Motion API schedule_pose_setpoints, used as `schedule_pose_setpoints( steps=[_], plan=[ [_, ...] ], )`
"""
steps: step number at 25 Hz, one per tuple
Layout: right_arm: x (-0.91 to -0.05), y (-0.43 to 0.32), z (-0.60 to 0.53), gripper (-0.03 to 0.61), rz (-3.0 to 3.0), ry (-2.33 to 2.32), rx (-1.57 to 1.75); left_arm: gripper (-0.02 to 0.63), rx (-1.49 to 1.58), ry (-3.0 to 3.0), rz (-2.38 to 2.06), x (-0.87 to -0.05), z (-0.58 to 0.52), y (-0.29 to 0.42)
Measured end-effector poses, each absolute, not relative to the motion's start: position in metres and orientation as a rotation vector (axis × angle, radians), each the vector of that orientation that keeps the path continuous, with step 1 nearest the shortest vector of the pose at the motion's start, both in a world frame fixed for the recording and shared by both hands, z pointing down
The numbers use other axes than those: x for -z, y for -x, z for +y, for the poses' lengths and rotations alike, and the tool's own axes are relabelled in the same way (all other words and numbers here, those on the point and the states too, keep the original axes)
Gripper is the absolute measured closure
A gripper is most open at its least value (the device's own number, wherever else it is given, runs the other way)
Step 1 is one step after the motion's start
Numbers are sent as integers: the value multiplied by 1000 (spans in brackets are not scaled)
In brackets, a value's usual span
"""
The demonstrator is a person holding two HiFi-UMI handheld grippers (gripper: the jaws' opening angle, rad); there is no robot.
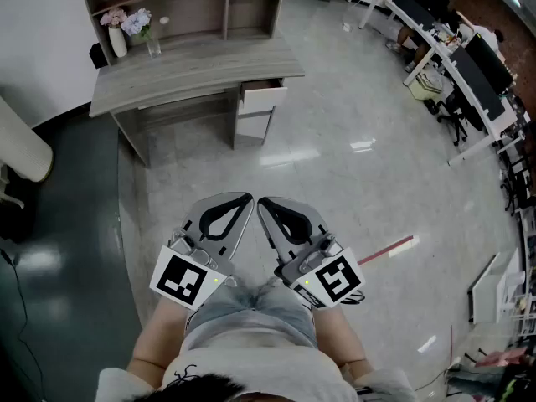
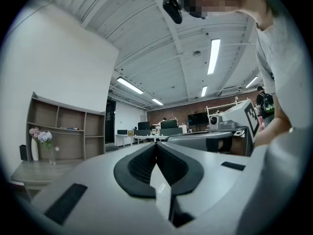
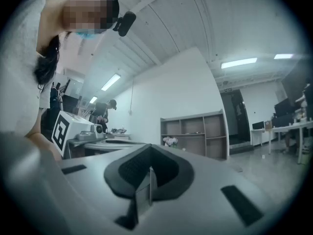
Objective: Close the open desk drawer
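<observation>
The grey desk [image 1: 193, 69] stands far ahead by the wall, and its white-fronted drawer [image 1: 261, 92] juts out open at the desk's right end. My left gripper [image 1: 249, 198] and right gripper [image 1: 262, 202] are held close to my body, side by side, well short of the desk, tips nearly touching. Both are shut with nothing between their jaws. In the left gripper view the left gripper [image 2: 156, 144] points at the desk [image 2: 29, 170] and shelf; the right gripper [image 2: 220, 131] shows beside it. The right gripper [image 3: 149, 151] faces the shelf unit [image 3: 195, 133].
A wooden shelf unit [image 1: 184, 2] stands behind the desk, with a flower vase [image 1: 117, 32] and a glass [image 1: 153, 42] on the desk's left part. Office desks with monitors [image 1: 456, 53] line the right. A red-and-white stick [image 1: 387, 249] lies on the glossy floor.
</observation>
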State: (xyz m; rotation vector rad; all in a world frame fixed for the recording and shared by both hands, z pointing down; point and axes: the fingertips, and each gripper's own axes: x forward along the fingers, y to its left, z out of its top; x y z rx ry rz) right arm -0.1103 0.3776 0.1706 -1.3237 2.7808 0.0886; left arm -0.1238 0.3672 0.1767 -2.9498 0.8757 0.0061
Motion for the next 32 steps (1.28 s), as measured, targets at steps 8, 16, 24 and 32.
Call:
schedule_pose_setpoints(
  steps=[8,16,24,32],
  plan=[
    [-168,111,380,571,2775,1329,-97,603,-34,2952,866,-174,369,124],
    [-164,110,382,571,2765,1340,-107,603,-42,2947,857,-171,368,124],
    [-166,107,378,571,2764,1360,-133,603,-82,2967,845,-172,358,120],
    [-173,82,340,571,2775,1340,-107,603,-69,2967,849,-178,323,95]
  ],
)
